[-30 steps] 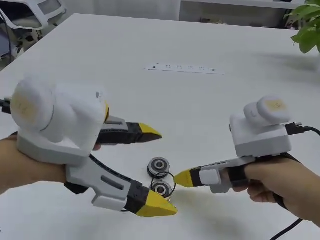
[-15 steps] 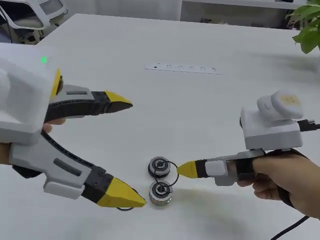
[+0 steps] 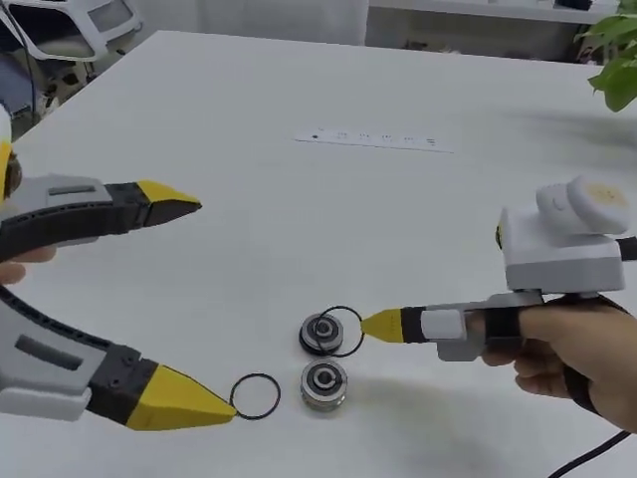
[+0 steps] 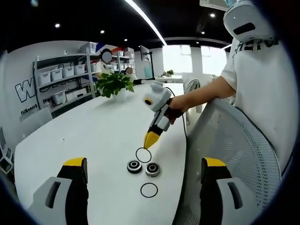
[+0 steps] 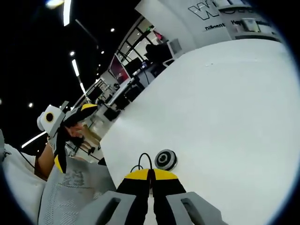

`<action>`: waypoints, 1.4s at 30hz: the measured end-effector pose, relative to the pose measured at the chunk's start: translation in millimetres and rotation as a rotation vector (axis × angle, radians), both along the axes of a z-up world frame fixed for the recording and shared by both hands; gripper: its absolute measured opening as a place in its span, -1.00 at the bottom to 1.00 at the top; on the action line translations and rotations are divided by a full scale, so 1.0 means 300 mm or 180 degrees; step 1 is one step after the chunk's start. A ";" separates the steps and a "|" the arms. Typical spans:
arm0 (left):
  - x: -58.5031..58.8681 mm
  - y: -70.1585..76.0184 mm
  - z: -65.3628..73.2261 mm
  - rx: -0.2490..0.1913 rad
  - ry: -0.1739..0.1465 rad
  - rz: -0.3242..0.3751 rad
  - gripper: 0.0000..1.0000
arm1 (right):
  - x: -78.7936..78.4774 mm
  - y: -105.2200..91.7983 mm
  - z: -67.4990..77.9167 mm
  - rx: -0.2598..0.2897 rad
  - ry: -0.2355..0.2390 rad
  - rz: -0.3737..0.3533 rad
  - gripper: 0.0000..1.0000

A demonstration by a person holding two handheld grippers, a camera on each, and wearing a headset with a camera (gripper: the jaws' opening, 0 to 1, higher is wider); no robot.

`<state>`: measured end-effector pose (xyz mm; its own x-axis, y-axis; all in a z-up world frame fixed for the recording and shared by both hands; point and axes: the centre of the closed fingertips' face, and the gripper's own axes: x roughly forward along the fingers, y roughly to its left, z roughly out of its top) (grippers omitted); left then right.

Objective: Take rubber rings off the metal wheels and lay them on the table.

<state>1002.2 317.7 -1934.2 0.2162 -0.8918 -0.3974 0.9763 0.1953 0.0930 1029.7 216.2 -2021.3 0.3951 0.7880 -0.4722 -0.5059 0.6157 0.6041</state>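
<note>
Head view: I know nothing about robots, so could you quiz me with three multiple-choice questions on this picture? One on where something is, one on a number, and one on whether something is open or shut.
1. Where does the loose ring lie?
A. On the power strip
B. On a chair
C. Flat on the table, beside the nearer wheel

2. How many metal wheels are on the table?
A. One
B. Two
C. Four

3. What are the fingers of the right gripper doing?
A. Shut on the second ring
B. Wide open, holding nothing
C. Shut on a wheel

Answers:
1 C: the loose ring lies flat on the white top, just left of the nearer wheel.
2 B: two metal wheels sit close together, one behind the other.
3 A: the yellow tips meet, with the second ring pinched between them.
</note>
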 end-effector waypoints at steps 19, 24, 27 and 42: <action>-0.053 0.124 -0.069 0.0054 0.0164 0.0404 0.99 | 0.010 0.005 0.036 0.0124 -0.0066 -0.0031 -1.00; -0.061 0.133 -0.097 0.0051 0.0233 0.0473 0.99 | 0.010 0.009 0.044 0.0141 -0.0091 -0.0021 -1.00; -0.069 0.130 -0.109 0.0037 0.0276 0.0497 0.97 | 0.009 0.015 0.051 0.0148 -0.0118 -0.0001 -1.00; -0.095 0.120 -0.175 0.0160 0.0395 0.0512 0.93 | -0.002 0.062 0.082 0.0126 -0.0333 0.0148 -1.00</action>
